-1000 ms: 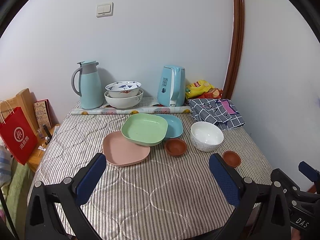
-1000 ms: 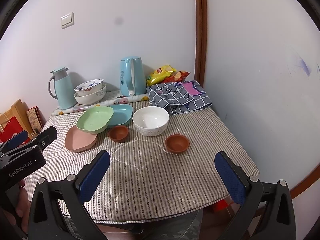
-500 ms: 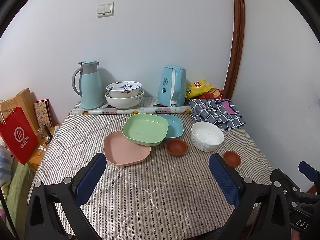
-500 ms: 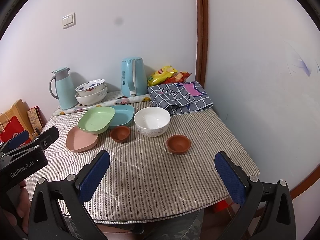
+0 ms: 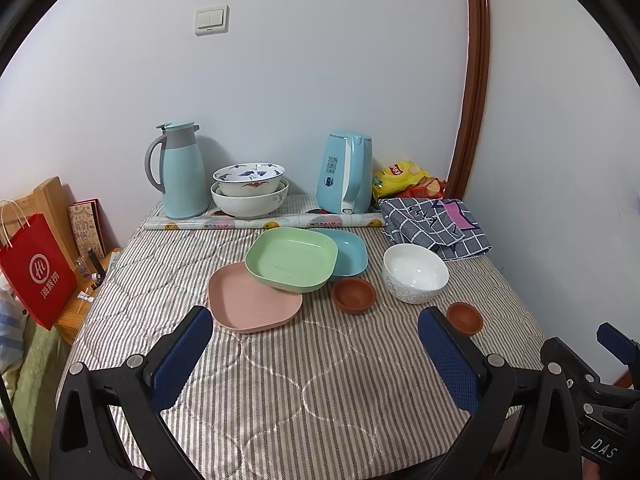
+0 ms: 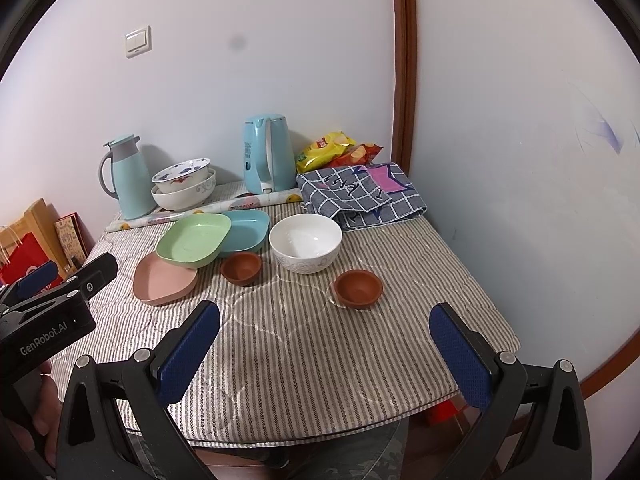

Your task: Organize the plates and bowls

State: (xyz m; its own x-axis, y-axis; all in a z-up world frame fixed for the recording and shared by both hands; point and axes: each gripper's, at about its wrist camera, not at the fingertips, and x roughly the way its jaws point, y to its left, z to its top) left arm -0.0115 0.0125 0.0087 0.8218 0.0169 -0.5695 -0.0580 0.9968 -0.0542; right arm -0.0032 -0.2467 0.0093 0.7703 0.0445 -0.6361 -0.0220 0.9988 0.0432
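Note:
On the striped tablecloth a green plate (image 5: 292, 258) leans across a pink plate (image 5: 250, 300) and a blue plate (image 5: 350, 252). Right of them lie a small brown bowl (image 5: 354, 295), a white bowl (image 5: 415, 273) and a second brown bowl (image 5: 465, 317). Two patterned bowls (image 5: 249, 190) are stacked at the back. My left gripper (image 5: 316, 354) hovers open over the near table, empty. My right gripper (image 6: 326, 346) is open too, short of the nearer brown bowl (image 6: 358, 288); the same plates (image 6: 194, 240) and white bowl (image 6: 305, 246) lie beyond.
A blue thermos jug (image 5: 178, 170), a blue kettle (image 5: 346, 178), a rolled sheet (image 5: 264, 223), snack bags (image 5: 404, 178) and a folded checked cloth (image 5: 434, 222) line the back. A red paper bag (image 5: 36, 270) stands off the left edge. Walls close the back and right.
Both views have shifted very slightly; the table objects sit where they were and both grippers stay open.

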